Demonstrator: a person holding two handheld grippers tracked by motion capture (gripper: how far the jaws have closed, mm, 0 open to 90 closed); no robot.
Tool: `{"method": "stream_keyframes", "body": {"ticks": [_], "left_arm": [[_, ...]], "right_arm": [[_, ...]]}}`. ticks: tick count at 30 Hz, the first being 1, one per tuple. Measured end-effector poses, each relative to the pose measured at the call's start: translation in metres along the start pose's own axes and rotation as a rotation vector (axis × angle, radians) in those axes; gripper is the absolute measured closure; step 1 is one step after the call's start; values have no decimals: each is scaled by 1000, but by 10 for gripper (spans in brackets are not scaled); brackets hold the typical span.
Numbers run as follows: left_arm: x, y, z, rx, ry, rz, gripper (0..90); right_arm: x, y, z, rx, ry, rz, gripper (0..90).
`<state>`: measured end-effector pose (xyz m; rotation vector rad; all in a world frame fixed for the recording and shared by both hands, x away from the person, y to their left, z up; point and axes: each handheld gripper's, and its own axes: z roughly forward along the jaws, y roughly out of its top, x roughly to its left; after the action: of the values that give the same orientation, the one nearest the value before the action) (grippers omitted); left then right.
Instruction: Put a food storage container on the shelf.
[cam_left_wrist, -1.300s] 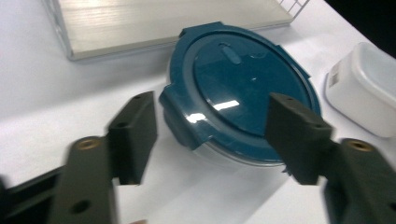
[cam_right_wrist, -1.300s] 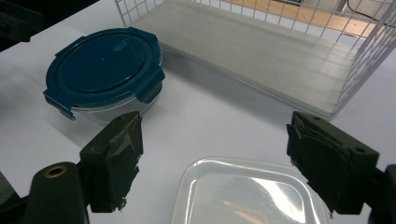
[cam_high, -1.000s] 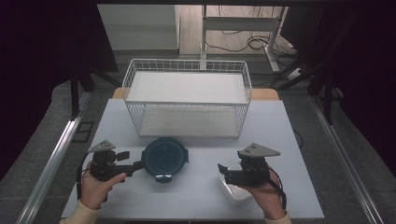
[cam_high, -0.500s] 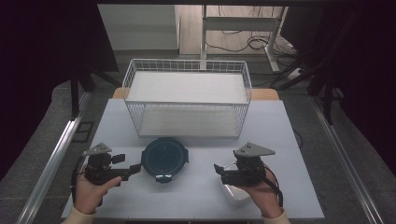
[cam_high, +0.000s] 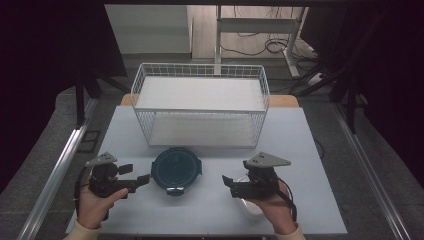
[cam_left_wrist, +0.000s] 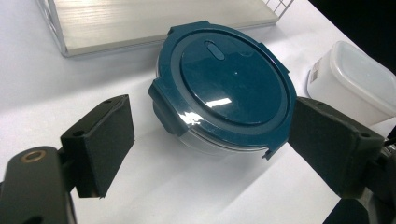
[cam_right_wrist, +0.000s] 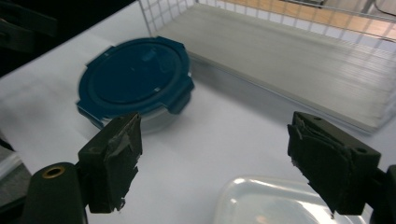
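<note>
A round clear container with a dark blue clip lid (cam_high: 176, 170) sits on the white table, in front of the wire basket. My left gripper (cam_high: 136, 174) is just left of it, open, its jaws pointing at the lid. In the left gripper view the container (cam_left_wrist: 224, 84) lies beyond the wide-open left gripper (cam_left_wrist: 215, 149), not between the jaws. My right gripper (cam_high: 228, 183) is to the right of the round container, open, over a white rectangular tub (cam_high: 250, 206). The right gripper view has the round container (cam_right_wrist: 135, 79) ahead on the left and the tub (cam_right_wrist: 280, 200) below the open right gripper (cam_right_wrist: 224, 163).
A white wire basket (cam_high: 200, 107) with a pale board floor stands behind the round container, across the table's middle. The table's front edge (cam_high: 210, 234) is close under both hands. Beyond the table are a dark floor, cables and a metal rail at the left.
Both hands have drifted slightly left. The right gripper has edged toward the round container and the left gripper has eased back from it. Both stay open.
</note>
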<state>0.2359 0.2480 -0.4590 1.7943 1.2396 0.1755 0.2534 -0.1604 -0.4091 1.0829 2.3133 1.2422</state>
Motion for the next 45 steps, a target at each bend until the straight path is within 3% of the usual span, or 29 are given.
{"method": "stream_keyframes", "body": {"ticks": [9,15,17,20,27,29,32,34,36,38,45], "left_arm": [[6,-2,2,10,-26,-7,143],[8,-3,2,7,-42,-17,139],[9,-5,3,7,-49,-26,129],[12,-6,1,-3,-92,-72,118],[9,2,-1,-24,-109,-83,105],[8,5,1,-24,-111,-86,98],[9,7,7,-13,-119,-99,92],[10,9,11,-12,-118,-111,73],[10,9,13,-9,-116,-115,69],[12,11,18,-1,-118,-124,63],[21,13,37,38,-123,-154,57]], "right_arm": [[17,5,11,-12,37,33,166],[28,6,26,1,97,114,151],[33,7,35,20,97,121,146],[42,7,43,36,105,137,126],[52,11,54,39,124,165,103],[56,13,63,18,146,208,97],[57,12,71,10,159,237,90],[56,11,87,32,146,268,82],[55,10,90,35,145,278,81],[48,10,100,44,136,318,73],[37,12,120,93,135,369,60]]}}
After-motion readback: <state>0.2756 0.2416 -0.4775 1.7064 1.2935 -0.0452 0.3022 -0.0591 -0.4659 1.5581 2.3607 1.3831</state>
